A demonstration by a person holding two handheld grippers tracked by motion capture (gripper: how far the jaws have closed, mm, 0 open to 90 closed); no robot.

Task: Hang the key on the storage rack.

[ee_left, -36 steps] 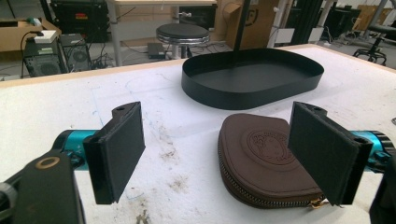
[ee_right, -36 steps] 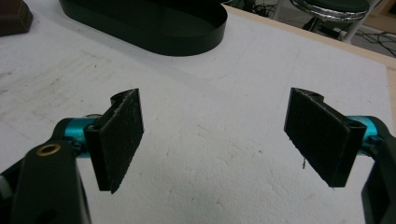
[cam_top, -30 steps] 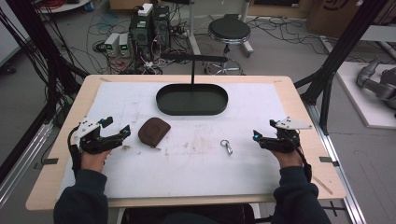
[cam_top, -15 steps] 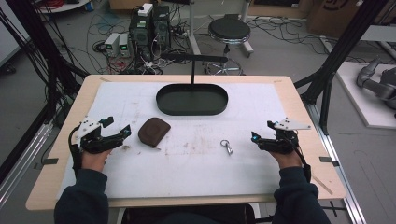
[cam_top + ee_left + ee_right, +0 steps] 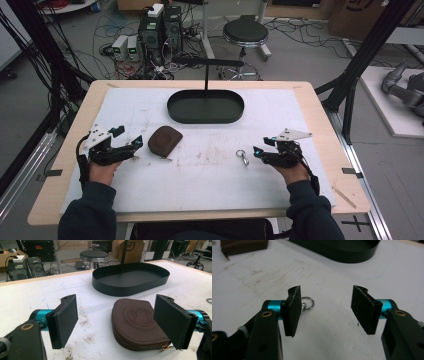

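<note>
We were at the approach step: our right hand-held gripper was closing in on the small metal key ring, which lay flat on the white bench just left of its tips. In the right gripper view its jaws had just been narrowing, yet they stood apart with only bare bench between them; the key ring peeked out behind the left pad, outside the gap rather than in it. We judged that the next move called for a small shift toward the ring so that it sat between the pads, then a low, careful close, since so thin a thing lying flat would be easy to skate over or push away.

Our left hand-held gripper rested on the bench with its jaws wide open, pointing at the brown zip pouch. In the left gripper view the pouch lay just ahead of it, nearer the right pad, not touched as far as we could tell.

The black oval tray sat empty at the far middle of the bench, well apart from both things, with a black T-shaped stand rising behind it. Nothing stood between the right gripper and the ring; the pouch was far enough left not to interfere. A stool and computer boxes stood on the floor beyond.
</note>
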